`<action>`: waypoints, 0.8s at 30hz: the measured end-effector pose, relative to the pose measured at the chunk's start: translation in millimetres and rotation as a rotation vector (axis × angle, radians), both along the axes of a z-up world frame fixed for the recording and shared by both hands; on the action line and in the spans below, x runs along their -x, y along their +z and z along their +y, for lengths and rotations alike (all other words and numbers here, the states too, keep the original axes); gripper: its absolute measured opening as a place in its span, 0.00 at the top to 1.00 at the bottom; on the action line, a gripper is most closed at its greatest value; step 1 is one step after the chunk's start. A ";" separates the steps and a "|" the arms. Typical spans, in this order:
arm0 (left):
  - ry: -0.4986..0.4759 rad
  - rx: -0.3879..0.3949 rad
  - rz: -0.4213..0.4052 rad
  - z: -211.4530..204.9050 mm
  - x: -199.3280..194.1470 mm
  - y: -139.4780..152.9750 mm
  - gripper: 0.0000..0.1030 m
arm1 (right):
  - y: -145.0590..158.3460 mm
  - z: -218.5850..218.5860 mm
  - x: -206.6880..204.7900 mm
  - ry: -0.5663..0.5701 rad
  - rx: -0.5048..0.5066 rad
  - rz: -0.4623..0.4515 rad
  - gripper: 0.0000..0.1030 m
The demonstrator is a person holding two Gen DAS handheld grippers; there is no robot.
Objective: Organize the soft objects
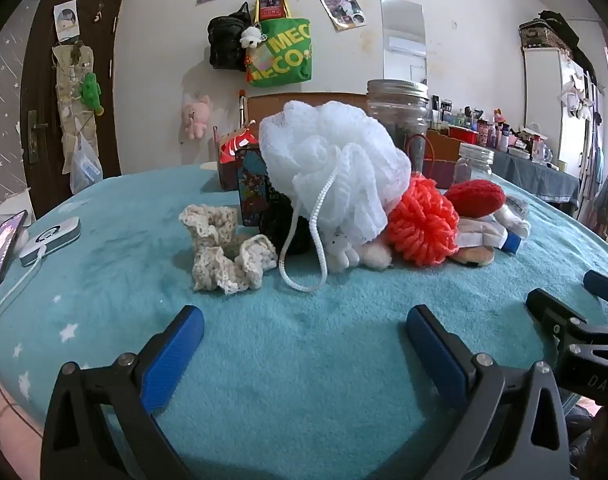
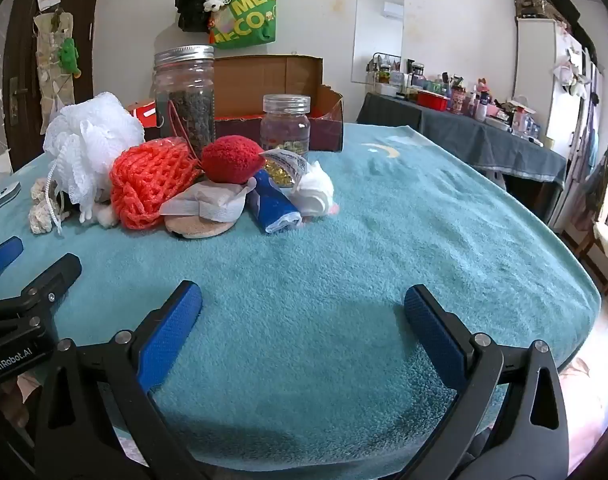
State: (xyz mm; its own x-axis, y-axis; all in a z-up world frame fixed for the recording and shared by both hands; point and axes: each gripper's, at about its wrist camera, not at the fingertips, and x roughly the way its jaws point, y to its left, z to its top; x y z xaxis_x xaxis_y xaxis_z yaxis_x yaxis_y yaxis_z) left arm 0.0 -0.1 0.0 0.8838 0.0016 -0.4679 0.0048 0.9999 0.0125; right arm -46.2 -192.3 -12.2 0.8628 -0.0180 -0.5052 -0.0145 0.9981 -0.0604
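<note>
A heap of soft things lies on the teal blanket [image 1: 304, 360]: a white mesh bath pouf [image 1: 331, 164] with a cord, an orange knitted ball [image 1: 421, 224], a red knitted piece [image 1: 475, 198], a cream lace scrunchie [image 1: 224, 248], a beige pad and white cloths. From the right wrist view I see the same pouf [image 2: 92, 140], orange ball [image 2: 152, 184], red piece [image 2: 232, 158] and a blue roll [image 2: 274, 204]. My left gripper [image 1: 305, 324] stands open short of the heap, nothing between its fingers. My right gripper [image 2: 304, 300] is open over bare blanket, right of the heap.
A tall glass jar [image 2: 186, 96] and a small jar [image 2: 286, 122] stand behind the heap, before a cardboard box [image 2: 280, 80]. A phone [image 1: 0, 248] and a white device with a cable [image 1: 52, 236] lie at the left. A cluttered side table [image 2: 463, 120] stands at the right.
</note>
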 end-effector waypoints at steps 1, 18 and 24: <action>0.000 0.001 0.000 0.0 0.0 0.0 0.00 | -0.1 -0.4 -0.1 0.000 -0.003 0.000 0.00; 0.000 0.005 0.003 0.1 0.0 0.0 0.00 | -0.5 0.6 -0.4 0.000 -0.013 0.000 0.00; 0.000 0.005 0.004 0.1 0.0 -0.1 0.00 | -0.8 0.6 -0.6 0.000 -0.013 -0.001 0.00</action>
State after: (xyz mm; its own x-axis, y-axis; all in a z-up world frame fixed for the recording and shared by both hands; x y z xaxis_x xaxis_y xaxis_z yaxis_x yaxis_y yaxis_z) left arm 0.0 0.0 0.0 0.8819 -0.0003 -0.4715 0.0045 1.0000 0.0076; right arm -45.5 -191.6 -13.0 0.8634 -0.0115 -0.5044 -0.0146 0.9988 -0.0476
